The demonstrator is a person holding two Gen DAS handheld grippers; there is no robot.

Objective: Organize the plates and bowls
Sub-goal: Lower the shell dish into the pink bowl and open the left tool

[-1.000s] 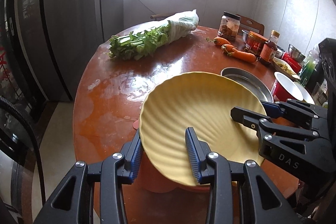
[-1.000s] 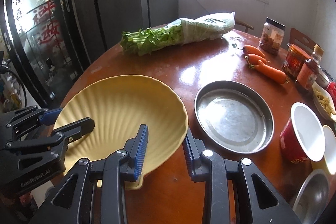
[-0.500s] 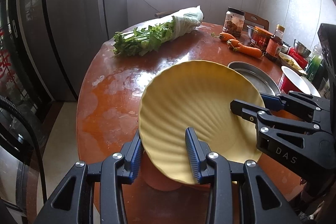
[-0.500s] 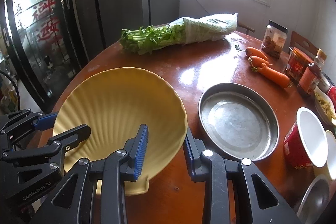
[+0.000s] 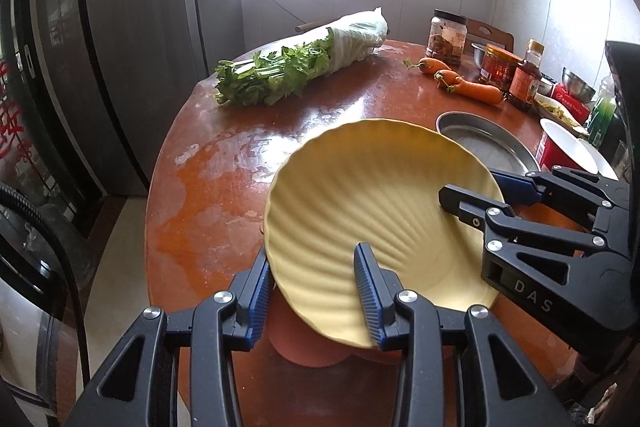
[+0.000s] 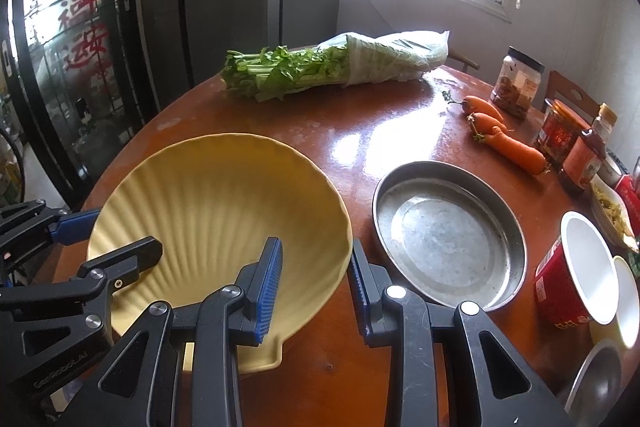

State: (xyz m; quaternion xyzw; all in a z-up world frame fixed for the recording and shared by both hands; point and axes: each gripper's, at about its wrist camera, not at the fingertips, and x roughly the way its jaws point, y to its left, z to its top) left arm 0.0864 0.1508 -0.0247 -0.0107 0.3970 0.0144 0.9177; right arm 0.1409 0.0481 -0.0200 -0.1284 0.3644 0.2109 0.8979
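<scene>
A: What is the dish made of, as far as it shows?

B: The yellow plate [image 5: 384, 211] is matte and shaped like a scallop shell, with ribs fanning out from a small tab at its near edge. It is tilted, lifted off the glossy reddish-brown table [image 5: 224, 187]. Under it sits something terracotta-coloured [image 5: 308, 347], rounded; I cannot tell what it is.

A: And the left hand-held gripper [image 5: 316, 291]?

B: Black frame, ribbed blue pads. Its jaws are partly closed and clamp the plate's near left rim, one pad under the outside, the other on the ribbed inner face.

A: The right hand-held gripper [image 6: 314, 287]?

B: Same build, jaws narrowed onto the plate's right rim: one pad inside the dish, one outside it. In the left wrist view it reaches in from the right side [image 5: 504, 195].

A: So the plate hangs between the two?

B: Yes, gripped at two edges, above the table's near side. Just to its right lies a round, shallow steel pan [image 6: 448, 231], dull and scuffed, flat on the table. Beyond that stands a red paper cup [image 6: 576, 271] with a white inside. Carrots [image 6: 508, 143] and bagged leafy greens [image 6: 332, 67] lie farther back.
</scene>
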